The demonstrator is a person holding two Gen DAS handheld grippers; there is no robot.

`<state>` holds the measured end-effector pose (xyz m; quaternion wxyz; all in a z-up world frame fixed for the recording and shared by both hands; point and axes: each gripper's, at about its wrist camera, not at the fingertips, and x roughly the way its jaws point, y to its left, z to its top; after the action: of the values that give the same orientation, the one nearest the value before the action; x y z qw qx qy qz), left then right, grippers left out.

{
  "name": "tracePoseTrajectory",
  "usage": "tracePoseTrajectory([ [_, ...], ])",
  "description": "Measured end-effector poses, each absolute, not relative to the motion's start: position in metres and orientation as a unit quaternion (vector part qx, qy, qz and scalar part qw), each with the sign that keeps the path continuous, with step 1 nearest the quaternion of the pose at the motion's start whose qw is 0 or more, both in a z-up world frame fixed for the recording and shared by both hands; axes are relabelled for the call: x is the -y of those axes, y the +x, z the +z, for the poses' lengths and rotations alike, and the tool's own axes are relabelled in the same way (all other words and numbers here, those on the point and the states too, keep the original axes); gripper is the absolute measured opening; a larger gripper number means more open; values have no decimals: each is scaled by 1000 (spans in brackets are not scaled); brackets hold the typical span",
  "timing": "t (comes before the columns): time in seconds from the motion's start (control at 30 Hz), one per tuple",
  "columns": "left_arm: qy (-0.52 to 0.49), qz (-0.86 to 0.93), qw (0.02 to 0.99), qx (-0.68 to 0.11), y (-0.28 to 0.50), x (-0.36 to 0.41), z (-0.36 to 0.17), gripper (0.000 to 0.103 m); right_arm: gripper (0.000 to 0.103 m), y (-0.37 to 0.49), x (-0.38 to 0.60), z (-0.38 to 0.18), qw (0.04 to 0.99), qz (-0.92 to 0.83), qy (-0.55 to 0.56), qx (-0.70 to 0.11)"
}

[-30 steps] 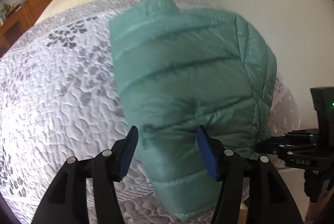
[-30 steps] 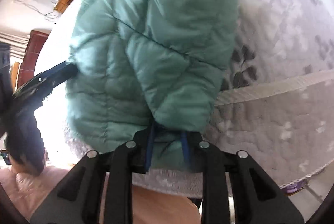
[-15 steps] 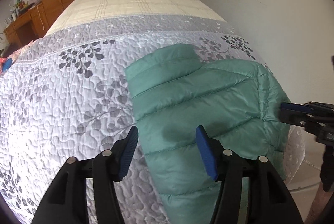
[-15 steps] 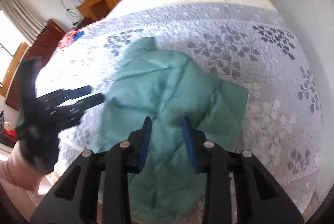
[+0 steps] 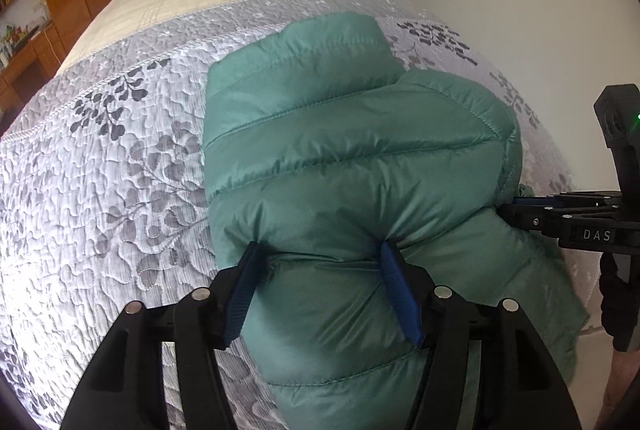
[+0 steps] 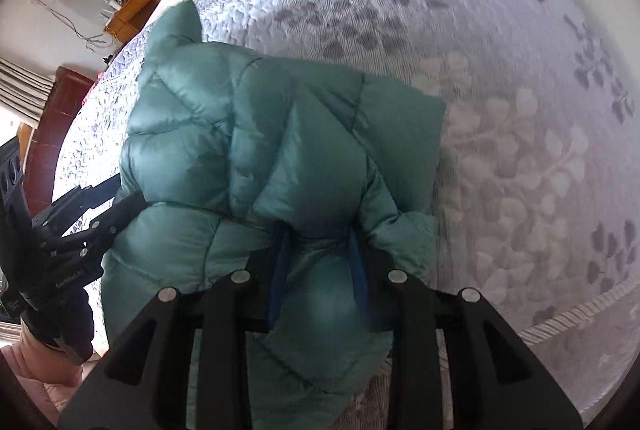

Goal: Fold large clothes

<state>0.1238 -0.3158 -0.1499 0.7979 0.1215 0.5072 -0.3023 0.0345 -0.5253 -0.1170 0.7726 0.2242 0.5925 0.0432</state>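
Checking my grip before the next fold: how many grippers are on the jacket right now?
2. The left gripper straddles the green jacket at its near edge; the right gripper pinches its right side.
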Motion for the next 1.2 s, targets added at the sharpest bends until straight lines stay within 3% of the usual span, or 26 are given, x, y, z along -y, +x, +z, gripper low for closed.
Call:
tracePoseTrajectory([
  [0.37, 112, -296, 783, -535, 136, 320, -174, 63, 27, 39, 526, -140, 768, 51, 240, -592],
  [0.63, 95, -288, 789, -534, 130, 306, -140, 61, 31, 28, 526, -103, 785, 39, 226, -576],
  [0.7, 95, -282, 797, -526, 125, 300, -128, 61, 37, 19, 529, -87, 793, 41, 232, -561],
  [0.93, 96, -275, 810, -509, 112, 276, -94, 68, 73, -9, 548, -55, 801, 37, 273, -531],
  [1.07, 100, -271, 815, -503, 109, 265, -84, 72, 83, -15, 553, -53, 792, 40, 286, -538],
  [1.2, 98, -267, 814, -506, 108, 258, -86, 74, 84, -18, 554, -60, 784, 51, 301, -540],
])
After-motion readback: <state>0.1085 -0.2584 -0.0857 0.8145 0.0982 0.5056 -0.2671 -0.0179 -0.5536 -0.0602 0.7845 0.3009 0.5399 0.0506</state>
